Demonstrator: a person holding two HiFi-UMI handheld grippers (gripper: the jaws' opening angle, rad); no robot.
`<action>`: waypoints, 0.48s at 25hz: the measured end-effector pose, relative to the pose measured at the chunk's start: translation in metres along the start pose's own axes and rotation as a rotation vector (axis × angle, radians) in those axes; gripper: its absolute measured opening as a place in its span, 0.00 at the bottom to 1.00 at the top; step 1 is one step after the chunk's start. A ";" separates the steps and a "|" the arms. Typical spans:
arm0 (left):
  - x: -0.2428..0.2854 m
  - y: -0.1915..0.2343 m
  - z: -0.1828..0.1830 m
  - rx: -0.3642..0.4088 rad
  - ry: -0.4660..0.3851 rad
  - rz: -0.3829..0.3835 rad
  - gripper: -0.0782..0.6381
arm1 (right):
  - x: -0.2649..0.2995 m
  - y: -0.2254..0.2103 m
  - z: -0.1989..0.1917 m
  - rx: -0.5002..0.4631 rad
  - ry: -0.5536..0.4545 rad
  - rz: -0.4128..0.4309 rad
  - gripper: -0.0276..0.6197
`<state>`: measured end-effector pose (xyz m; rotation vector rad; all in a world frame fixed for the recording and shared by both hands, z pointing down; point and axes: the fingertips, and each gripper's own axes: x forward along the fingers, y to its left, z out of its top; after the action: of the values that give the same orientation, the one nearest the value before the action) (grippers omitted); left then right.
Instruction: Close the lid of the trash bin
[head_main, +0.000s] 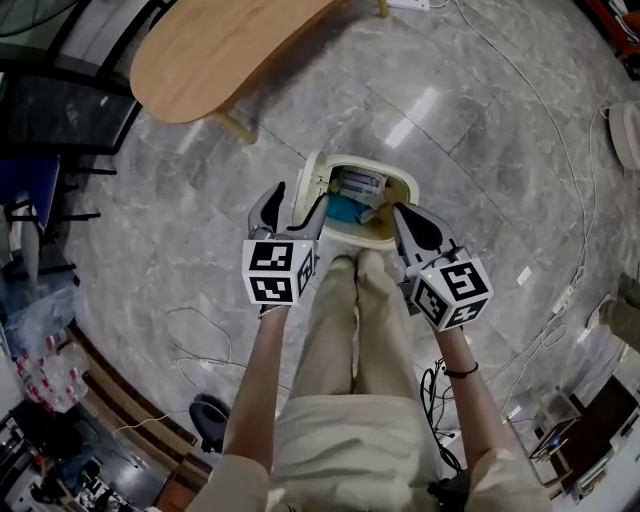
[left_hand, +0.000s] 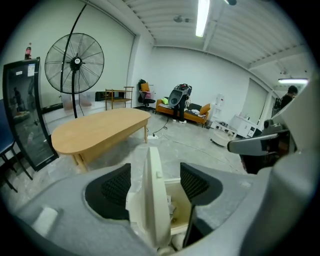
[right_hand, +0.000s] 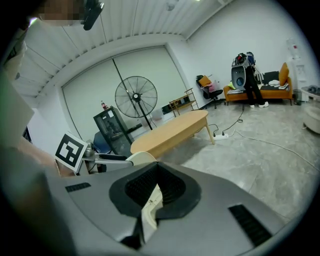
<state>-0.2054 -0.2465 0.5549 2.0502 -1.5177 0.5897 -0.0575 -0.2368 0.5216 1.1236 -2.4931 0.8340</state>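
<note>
A cream trash bin (head_main: 372, 166) stands open on the floor just ahead of my feet, with rubbish and a blue item inside. Its lid (head_main: 306, 186) is upright along the bin's left side. My left gripper (head_main: 298, 200) is open, and the lid (left_hand: 152, 200) stands between its two pads with a gap on each side, as the left gripper (left_hand: 155, 182) view shows. My right gripper (head_main: 403, 216) is at the bin's right near edge. In its own view the right gripper (right_hand: 156, 187) is shut on a cream piece of the bin's rim (right_hand: 149, 212).
A long wooden table (head_main: 220, 45) stands beyond the bin to the left. A black glass-fronted cabinet (left_hand: 25, 115) and a tall fan (left_hand: 75, 62) are at the left. Cables (head_main: 560, 150) run over the grey floor. My legs (head_main: 345, 320) are right behind the bin.
</note>
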 end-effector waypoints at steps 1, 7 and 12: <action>0.002 -0.001 -0.002 0.006 0.005 -0.006 0.53 | -0.001 -0.001 -0.003 0.006 -0.001 -0.009 0.05; 0.007 -0.012 -0.010 0.039 0.026 -0.044 0.53 | -0.012 -0.011 -0.021 0.039 -0.004 -0.072 0.05; 0.011 -0.022 -0.012 0.075 0.042 -0.070 0.53 | -0.024 -0.020 -0.030 0.074 -0.026 -0.135 0.05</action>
<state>-0.1818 -0.2416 0.5672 2.1240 -1.4138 0.6680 -0.0261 -0.2147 0.5419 1.3183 -2.3930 0.8854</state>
